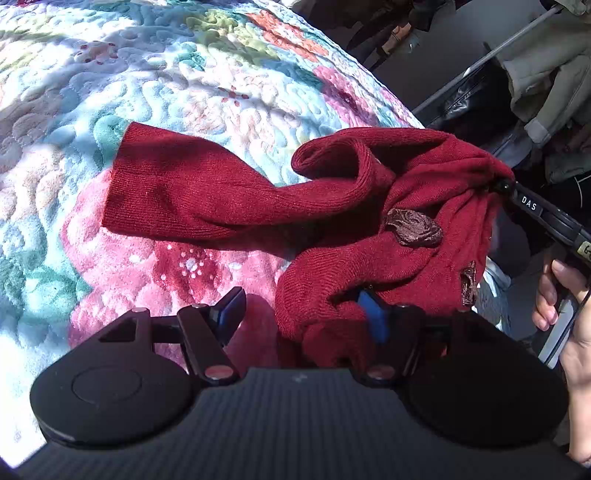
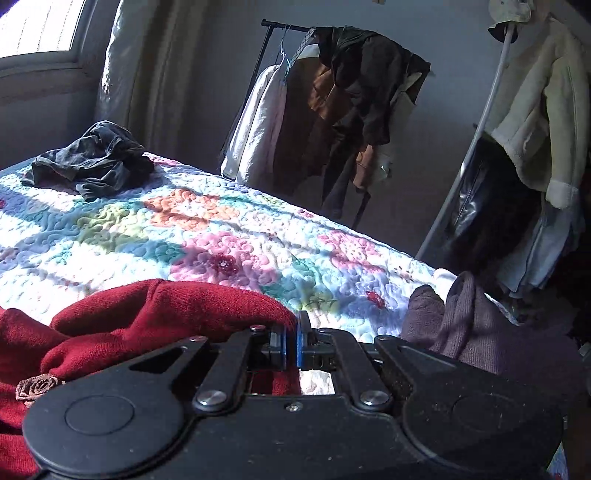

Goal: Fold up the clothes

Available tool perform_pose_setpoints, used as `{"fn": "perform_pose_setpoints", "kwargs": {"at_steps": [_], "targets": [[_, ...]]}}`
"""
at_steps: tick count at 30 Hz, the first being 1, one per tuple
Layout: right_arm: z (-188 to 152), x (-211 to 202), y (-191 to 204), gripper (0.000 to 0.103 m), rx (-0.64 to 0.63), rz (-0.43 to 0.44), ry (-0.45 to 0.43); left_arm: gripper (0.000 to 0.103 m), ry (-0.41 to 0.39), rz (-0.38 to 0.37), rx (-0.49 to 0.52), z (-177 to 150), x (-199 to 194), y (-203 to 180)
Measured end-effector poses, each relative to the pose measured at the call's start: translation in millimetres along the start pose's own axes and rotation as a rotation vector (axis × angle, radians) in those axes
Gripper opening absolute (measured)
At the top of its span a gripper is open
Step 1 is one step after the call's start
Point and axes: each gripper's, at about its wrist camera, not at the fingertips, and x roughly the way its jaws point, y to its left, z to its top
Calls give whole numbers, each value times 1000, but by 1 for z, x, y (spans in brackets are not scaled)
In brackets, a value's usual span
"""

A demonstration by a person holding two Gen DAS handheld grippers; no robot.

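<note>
Red sweater [image 1: 332,206] lies bunched on the quilt [image 1: 147,92], sleeve stretched out to the left. Right gripper [image 2: 291,341] is clamped on a fold at the garment's right edge; left gripper [image 1: 306,310] is spread wide w/ nothing pinched, cloth draped over one finger. Edge should be drawn taut & flattened before creasing.

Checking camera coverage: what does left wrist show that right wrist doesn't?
Left wrist only: the red sweater's sleeve laid out flat on the quilt, the open left gripper with fabric against one finger, the right gripper seen from outside, and the hand holding it.

Right wrist only: dark crumpled garment, purple knit, clothes rack, cream jacket, window.

Both: red sweater, floral quilt, right gripper shut on the sweater.
</note>
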Motion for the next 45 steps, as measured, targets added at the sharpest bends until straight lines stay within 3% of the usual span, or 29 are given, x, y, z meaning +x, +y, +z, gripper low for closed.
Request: {"fn": "perform_pose_setpoints", "kwargs": {"at_steps": [8,16,20,22,23,24,28,33,37,41,43,45], "targets": [[-19,12,-37,4,108,-158,95,69,28,-71,38,-8,2,-17],[-32,6,-84,4,240,-335,93,72,48,-126,81,-17,7,-32],[-46,13,-98,10,342,-202,215,72,53,-82,118,-17,10,-31],[-54,-12,-92,32,355,-131,180,72,61,-77,123,-17,12,-27],[-58,-25,-88,47,362,-95,163,72,62,-76,115,-16,13,-26],[-62,-37,-85,53,368,-60,146,72,62,-76,99,-15,14,-24],[-85,-85,-70,57,385,117,138,72,67,-72,89,-17,18,-23],[-135,-112,-46,63,494,382,269,72,67,-41,115,-25,17,-29],[-169,-131,-22,67,459,347,283,71,89,-31,129,-33,5,-27],[-179,-138,-12,68,456,433,285,72,97,-55,88,-35,2,-22],[-179,-133,-4,75,459,468,295,72,100,-57,39,-37,10,-16],[-182,-125,2,85,463,443,290,73,105,-66,6,-40,19,-11]]}}
